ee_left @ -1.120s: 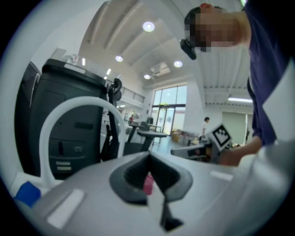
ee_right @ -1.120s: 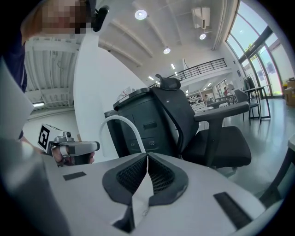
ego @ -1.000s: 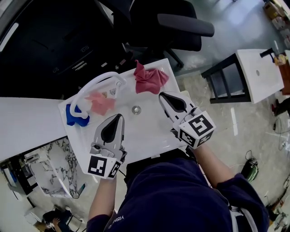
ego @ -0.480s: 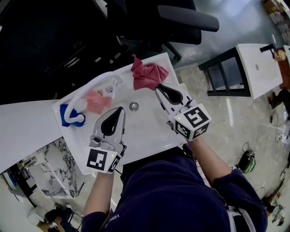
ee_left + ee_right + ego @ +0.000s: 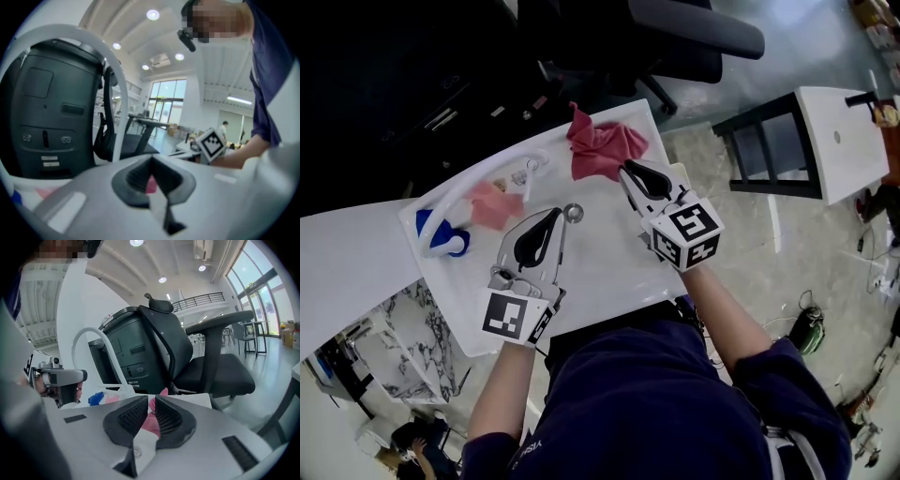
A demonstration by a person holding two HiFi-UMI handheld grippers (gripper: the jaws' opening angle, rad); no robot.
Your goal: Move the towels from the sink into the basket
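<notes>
Head view first: high over the person's shoulders, aimed steeply down, taking in the whole white sink (image 5: 609,272), with the left claw (image 5: 555,213) and right claw (image 5: 626,167) reaching up the frame. Now the left gripper view: camera low over the sink surface, sighting along its own claw and facing the black office chair (image 5: 47,108), which looms large. The right claw's marker cube (image 5: 213,143) shows off to the right. The right gripper view, equally low, faces the same chair and catches the left claw at its left edge. All three share the chair and the white hoop (image 5: 89,345).
</notes>
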